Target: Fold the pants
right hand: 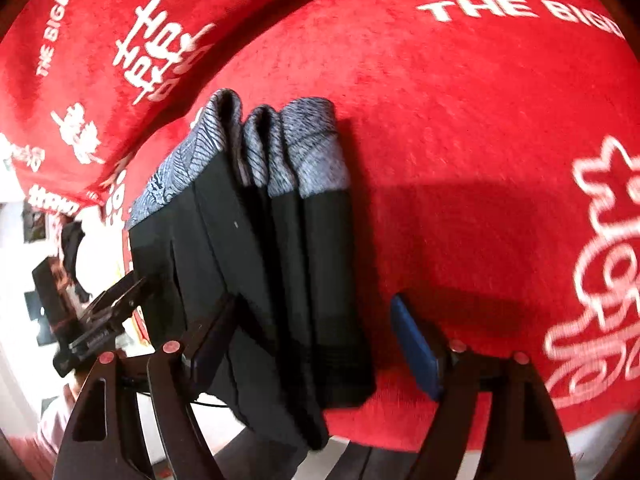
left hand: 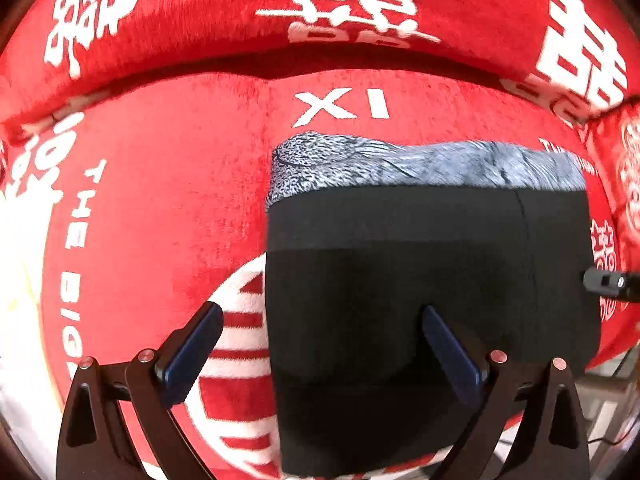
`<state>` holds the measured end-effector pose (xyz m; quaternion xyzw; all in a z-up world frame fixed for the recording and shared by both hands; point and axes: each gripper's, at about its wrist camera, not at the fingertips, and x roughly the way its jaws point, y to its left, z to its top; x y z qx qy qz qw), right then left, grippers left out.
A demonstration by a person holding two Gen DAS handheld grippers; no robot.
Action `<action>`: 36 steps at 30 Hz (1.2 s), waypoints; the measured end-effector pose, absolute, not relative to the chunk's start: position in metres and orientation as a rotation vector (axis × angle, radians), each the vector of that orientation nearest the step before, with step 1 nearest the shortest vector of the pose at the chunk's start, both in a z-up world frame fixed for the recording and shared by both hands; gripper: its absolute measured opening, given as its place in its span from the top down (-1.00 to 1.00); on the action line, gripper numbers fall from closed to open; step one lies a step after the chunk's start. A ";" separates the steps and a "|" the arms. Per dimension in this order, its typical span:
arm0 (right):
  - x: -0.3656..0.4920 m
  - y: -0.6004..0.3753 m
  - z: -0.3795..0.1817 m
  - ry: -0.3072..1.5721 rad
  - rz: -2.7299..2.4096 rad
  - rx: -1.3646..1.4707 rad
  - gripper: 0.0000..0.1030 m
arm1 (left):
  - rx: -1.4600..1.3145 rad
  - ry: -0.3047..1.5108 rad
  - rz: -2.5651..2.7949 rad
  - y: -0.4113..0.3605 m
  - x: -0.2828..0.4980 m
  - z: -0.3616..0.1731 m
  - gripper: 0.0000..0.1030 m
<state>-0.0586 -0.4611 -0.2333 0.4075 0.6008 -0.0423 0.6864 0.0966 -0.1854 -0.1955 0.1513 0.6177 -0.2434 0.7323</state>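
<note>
In the left wrist view, the left gripper (left hand: 322,322) stands with its jaws spread wide, gripping nothing; one blue pad hangs over the folded pants (left hand: 432,280), the other over the red cover (left hand: 168,184). In the right wrist view, the right gripper (right hand: 316,320) is likewise spread, straddling the stacked black folds without pinching them. Beyond, grey patterned cuffs (right hand: 280,148) lie toward the red backrest (right hand: 100,40).
</note>
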 end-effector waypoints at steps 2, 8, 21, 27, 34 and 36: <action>-0.068 -0.458 -0.223 1.345 -0.126 0.904 -0.58 | 0.349 1.360 -0.542 -0.183 0.089 -0.186 -0.95; -0.093 -0.440 -0.199 1.368 -0.217 0.860 -0.62 | 0.366 1.379 -0.537 -0.171 0.064 -0.159 -0.97; -0.107 -0.383 -0.138 1.371 -0.387 0.539 -1.00 | 0.406 1.385 -0.529 -0.163 0.033 -0.107 -0.97; -0.106 -0.363 -0.112 1.392 -0.390 0.488 -1.00 | 0.425 1.378 -0.516 -0.158 0.027 -0.084 -0.97; -0.104 -0.345 -0.088 1.403 -0.386 0.514 -1.00 | 0.436 1.354 -0.479 -0.153 0.026 -0.059 -0.97; -0.102 -0.340 -0.082 1.401 -0.391 0.504 -1.00 | 0.439 1.348 -0.458 -0.152 0.027 -0.054 -0.97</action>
